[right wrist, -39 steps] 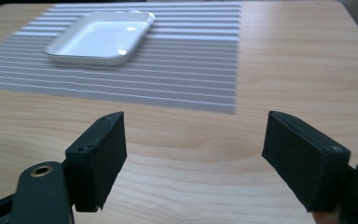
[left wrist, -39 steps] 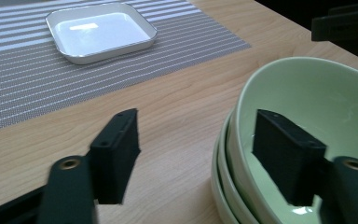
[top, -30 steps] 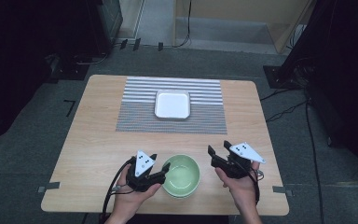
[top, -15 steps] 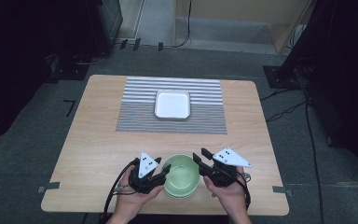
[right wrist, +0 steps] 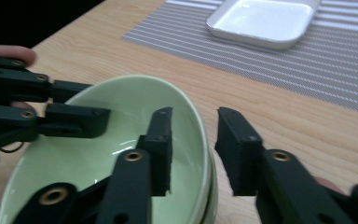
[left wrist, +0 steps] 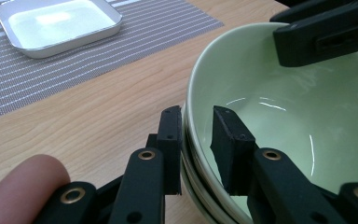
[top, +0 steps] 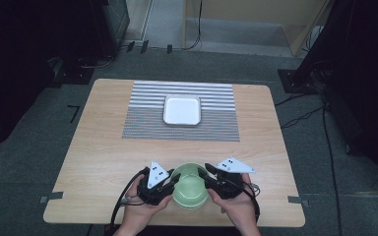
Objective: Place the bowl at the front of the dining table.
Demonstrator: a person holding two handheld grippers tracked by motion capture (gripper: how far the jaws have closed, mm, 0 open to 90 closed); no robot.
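Note:
A pale green bowl (top: 191, 189) stands at the table's near edge; a doubled rim suggests it sits nested in a second one. My left gripper (top: 175, 178) straddles its left rim, one jaw outside and one inside (left wrist: 197, 114). My right gripper (top: 207, 172) straddles the right rim the same way (right wrist: 195, 114). Both pairs of jaws have just been closing with the rim between them. A strip of wood shows between the rim and the right gripper's outer jaw. A sliver of bowl shows beside the left gripper's inner jaw. The bowl (left wrist: 284, 126) is empty inside.
A white square dish (top: 182, 110) rests on a grey striped placemat (top: 142, 123) at the far middle of the wooden table (top: 103, 147). Hands hold both grippers at the near edge. Cables trail off the front left.
The right gripper has slid left from beside the bowl onto its right rim. Both pairs of jaws have narrowed around the rim. The left hand has stayed put.

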